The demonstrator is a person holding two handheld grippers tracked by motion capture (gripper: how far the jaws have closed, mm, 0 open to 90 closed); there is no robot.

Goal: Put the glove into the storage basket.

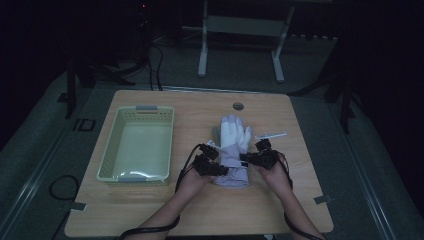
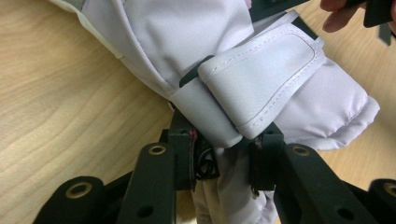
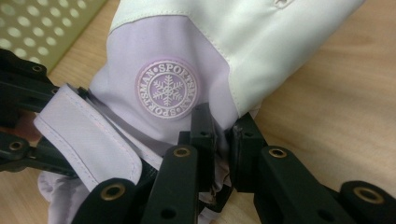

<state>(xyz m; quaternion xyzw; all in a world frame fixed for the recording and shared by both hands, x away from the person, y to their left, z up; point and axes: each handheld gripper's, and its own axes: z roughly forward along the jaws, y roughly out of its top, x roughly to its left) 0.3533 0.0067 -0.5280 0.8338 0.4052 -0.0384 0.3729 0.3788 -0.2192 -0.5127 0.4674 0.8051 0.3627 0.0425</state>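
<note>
Wooden bench (image 1: 150, 210), pale basket (image 1: 137, 145) left of glove (image 1: 234, 145).
Both grippers, left (image 1: 216, 170) and right (image 1: 248, 159), pinching glove cuff; bare bench right of glove.

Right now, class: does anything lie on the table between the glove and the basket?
Nothing visible: bare tabletop separates the glove from the basket to its left. Both hand-held grippers grip the glove's cuff.

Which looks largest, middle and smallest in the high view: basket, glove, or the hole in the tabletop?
1. Basket, clearly the largest.
2. Glove, noticeably smaller.
3. Hole in the tabletop, by far the smallest.
</note>
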